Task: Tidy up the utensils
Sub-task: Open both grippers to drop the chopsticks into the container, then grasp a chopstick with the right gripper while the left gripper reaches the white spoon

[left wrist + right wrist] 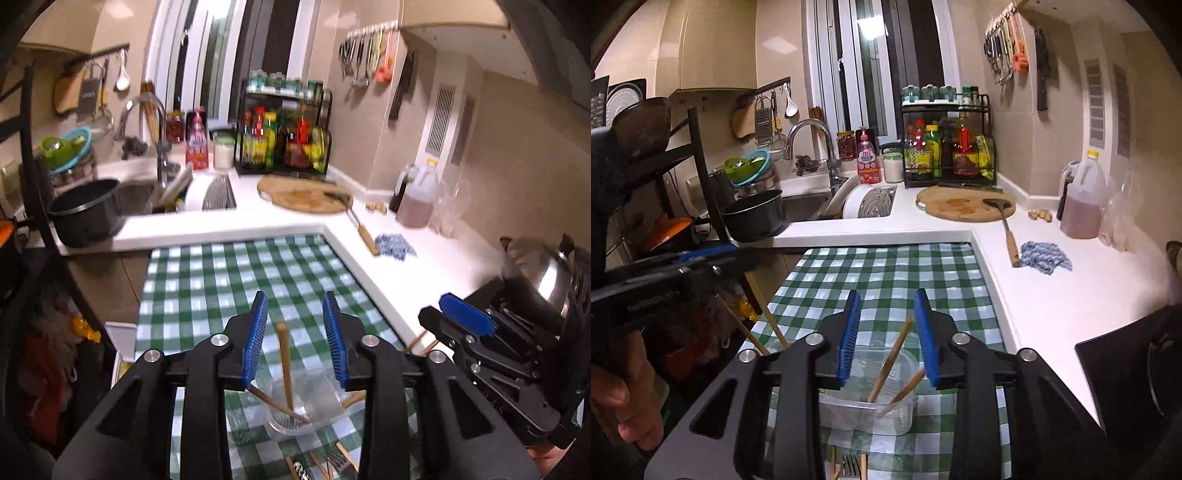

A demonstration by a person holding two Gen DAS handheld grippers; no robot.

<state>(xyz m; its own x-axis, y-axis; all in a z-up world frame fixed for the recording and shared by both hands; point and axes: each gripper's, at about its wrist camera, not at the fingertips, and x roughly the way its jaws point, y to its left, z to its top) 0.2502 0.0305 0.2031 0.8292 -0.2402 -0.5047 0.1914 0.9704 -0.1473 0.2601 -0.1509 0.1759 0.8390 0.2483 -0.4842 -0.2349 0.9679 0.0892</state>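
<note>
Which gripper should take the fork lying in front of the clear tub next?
Probably the right gripper. In its view the fork lies straight below its open, empty jaws, just in front of the clear tub. In the left gripper's view the fork sits off to the right.

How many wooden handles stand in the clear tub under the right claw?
2: a taller handle leaning up inside the open right claw, a shorter handle just right of it. The claw's body may hide others.

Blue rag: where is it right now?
The blue rag lies on the white counter, right of the checked cloth, beside the spatula's wooden handle.
</note>
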